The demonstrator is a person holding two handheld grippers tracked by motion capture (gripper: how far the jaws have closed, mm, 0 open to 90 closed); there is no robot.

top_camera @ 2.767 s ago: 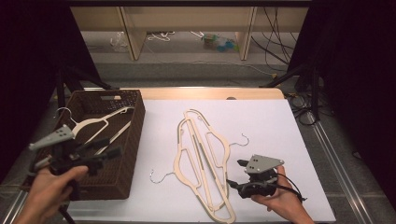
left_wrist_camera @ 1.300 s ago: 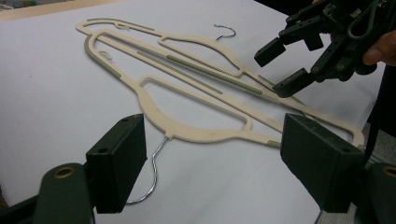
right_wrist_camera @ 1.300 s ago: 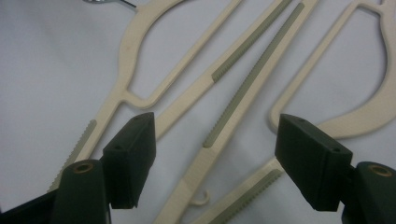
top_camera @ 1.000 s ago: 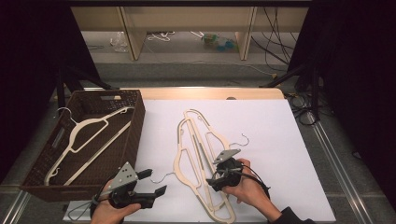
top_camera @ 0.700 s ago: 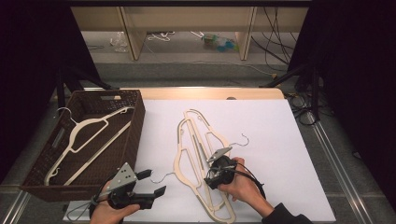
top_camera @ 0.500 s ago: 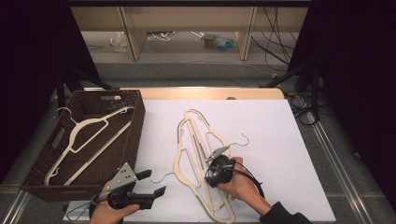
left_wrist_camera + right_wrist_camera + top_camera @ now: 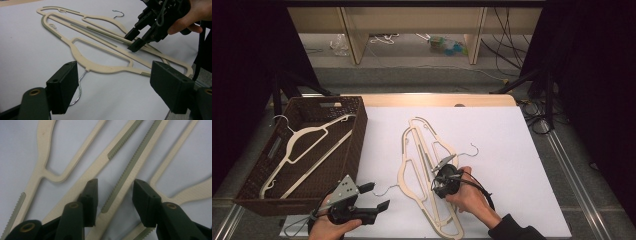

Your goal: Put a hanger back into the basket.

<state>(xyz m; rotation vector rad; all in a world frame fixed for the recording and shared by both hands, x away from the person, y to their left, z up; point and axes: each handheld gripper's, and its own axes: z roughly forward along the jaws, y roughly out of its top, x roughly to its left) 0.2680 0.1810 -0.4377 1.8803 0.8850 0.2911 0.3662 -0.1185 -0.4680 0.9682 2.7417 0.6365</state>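
Cream plastic hangers with grey ribbed grip strips (image 7: pixel 427 170) lie overlapped on the white sheet-covered surface (image 7: pixel 512 150), their thin wire hooks pointing outward. To the left stands a dark brown woven basket (image 7: pixel 357 130) that holds one more cream hanger (image 7: pixel 307 145).

The right tool (image 7: pixel 438 175) is down on the pile. In the right gripper view its jaws stand partly apart, one on either side of a ribbed crossbar (image 7: pixel 130 172), not closed on it. The left gripper view shows the same: the right tool (image 7: pixel 133 41) with its tips at a bar in the middle of the stack.

The left tool (image 7: pixel 379 197) hovers near the front edge of the surface, jaws wide and holding nothing, aimed toward the nearest hanger's wire hook (image 7: pixel 78 87).

The step in hand looks like the grasp of one hanger from the pile, presumably to carry it to the basket. The next move calls for the right tool to close on that single bar alone. The bars lie close together and cross each other, so a pinch that catches two of them could drag a neighbour along. A slow lift would let the chosen hanger slide free of the others.
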